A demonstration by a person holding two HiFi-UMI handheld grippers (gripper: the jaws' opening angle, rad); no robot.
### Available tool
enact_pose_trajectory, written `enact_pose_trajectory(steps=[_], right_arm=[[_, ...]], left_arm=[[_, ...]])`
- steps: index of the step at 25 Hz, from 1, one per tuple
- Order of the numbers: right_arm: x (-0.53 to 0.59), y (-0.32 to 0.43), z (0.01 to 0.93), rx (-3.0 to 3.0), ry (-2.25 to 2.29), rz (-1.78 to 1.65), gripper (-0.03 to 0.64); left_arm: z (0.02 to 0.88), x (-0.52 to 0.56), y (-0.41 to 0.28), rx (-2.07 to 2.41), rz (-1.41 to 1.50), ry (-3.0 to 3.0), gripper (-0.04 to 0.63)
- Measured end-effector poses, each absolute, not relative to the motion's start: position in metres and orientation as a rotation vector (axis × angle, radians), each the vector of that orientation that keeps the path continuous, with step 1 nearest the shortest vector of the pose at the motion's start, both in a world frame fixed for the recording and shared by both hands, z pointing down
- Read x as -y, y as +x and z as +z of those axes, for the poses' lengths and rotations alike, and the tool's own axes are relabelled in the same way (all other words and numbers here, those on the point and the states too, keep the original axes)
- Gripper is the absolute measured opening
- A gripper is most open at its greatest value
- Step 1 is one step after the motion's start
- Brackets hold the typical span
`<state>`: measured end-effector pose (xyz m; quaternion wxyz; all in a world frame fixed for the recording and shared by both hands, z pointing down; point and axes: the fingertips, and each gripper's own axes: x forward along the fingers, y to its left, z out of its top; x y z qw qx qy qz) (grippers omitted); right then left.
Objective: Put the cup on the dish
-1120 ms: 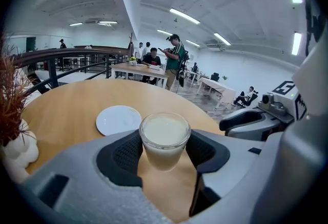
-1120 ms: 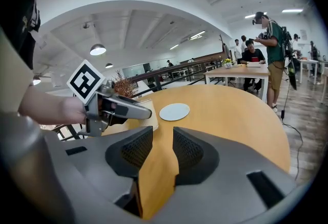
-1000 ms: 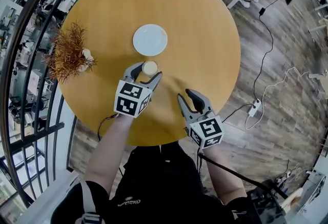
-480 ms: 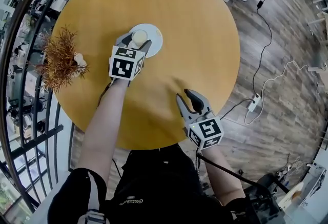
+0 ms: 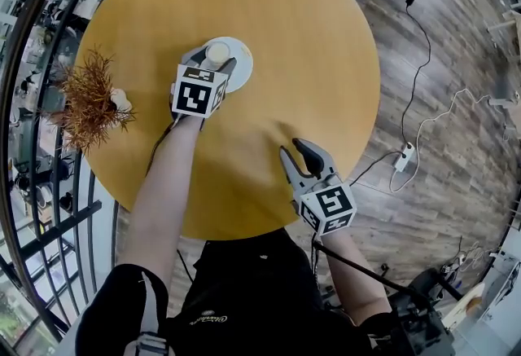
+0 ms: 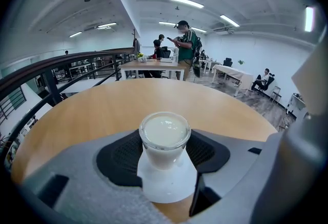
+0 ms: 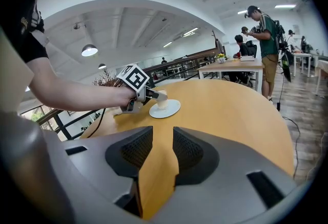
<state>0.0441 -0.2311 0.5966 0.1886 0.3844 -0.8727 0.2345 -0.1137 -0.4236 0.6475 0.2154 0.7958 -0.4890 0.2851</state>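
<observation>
My left claw is pinching the cup by its sides, with the pads just below the rim. The cup looks like glass and is filled to the brim with something milky. I judge it heavy for its size, slick and breakable, so a hold below the rim, kept upright, suits it. It is over the left part of the dish, near the middle of the tabletop; I cannot tell whether its foot touches. My right claw stands spread and empty by the near right edge. A second ago the cup was short of the dish, on its near side. The right claw has hardly shifted.
</observation>
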Motion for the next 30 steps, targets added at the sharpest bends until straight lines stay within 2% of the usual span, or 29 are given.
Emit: enact_pose_trajectory(steps=[30], right_arm=[[0.24,0.057,0.6,2.434,1.14,0.65,0.107]], left_arm=[[0.659,0.419,-0.121,1.426,0.741,2.201,0.265]])
